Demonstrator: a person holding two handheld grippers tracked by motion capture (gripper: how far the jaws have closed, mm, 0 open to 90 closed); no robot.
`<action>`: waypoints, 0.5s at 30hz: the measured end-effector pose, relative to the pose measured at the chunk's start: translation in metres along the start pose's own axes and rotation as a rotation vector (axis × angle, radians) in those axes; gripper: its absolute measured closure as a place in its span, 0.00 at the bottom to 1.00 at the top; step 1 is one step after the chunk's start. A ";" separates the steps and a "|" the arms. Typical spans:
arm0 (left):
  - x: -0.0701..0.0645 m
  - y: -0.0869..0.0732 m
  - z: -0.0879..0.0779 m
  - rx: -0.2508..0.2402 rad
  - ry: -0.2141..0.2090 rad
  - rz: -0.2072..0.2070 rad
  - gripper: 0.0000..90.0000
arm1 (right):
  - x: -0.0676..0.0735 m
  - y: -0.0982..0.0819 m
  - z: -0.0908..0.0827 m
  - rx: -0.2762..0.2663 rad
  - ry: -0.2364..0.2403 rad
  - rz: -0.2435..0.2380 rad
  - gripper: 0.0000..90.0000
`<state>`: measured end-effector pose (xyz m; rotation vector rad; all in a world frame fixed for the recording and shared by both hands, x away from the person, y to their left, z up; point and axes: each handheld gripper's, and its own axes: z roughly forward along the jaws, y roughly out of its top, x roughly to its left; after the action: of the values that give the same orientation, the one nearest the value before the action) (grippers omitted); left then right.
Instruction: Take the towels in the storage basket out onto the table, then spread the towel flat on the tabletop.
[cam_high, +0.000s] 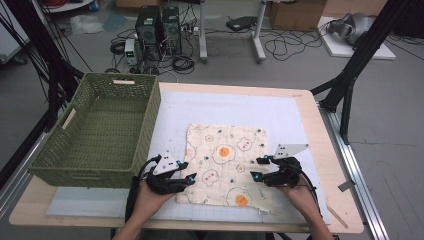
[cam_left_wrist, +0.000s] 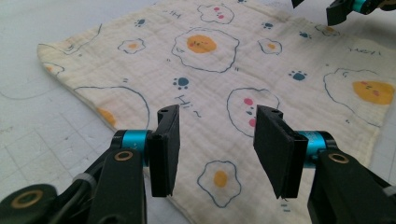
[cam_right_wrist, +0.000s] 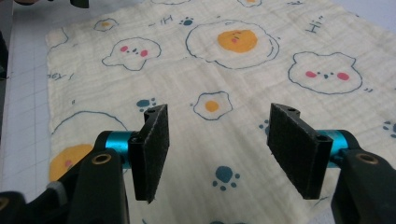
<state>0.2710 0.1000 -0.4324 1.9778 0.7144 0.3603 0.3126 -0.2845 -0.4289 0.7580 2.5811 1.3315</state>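
Note:
A cream cloth printed with fried eggs, bear faces and paw marks lies spread flat on the white gridded mat. My left gripper hovers at the cloth's near left edge, jaws open. In the left gripper view the cloth lies under the open left gripper, with nothing between the pads. My right gripper is over the cloth's near right part, also open. In the right gripper view the cloth runs flat beneath the right gripper, and its pads hold nothing.
A green woven basket stands on the left of the wooden table, next to the cloth's left side. Computer towers and cables lie on the floor behind the table. Black frame legs rise at the right.

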 end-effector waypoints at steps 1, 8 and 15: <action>0.000 0.000 0.000 0.000 0.000 0.001 0.57 | 0.000 0.000 0.000 0.000 0.000 -0.001 0.43; -0.001 0.000 0.001 0.002 -0.005 0.005 0.57 | 0.000 0.000 0.001 0.004 0.003 -0.005 0.43; 0.001 0.001 0.002 0.002 -0.006 0.007 0.57 | 0.001 0.000 0.001 0.012 -0.004 -0.009 0.43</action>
<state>0.2727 0.0989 -0.4329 1.9828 0.7042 0.3584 0.3125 -0.2831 -0.4297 0.7489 2.5884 1.3115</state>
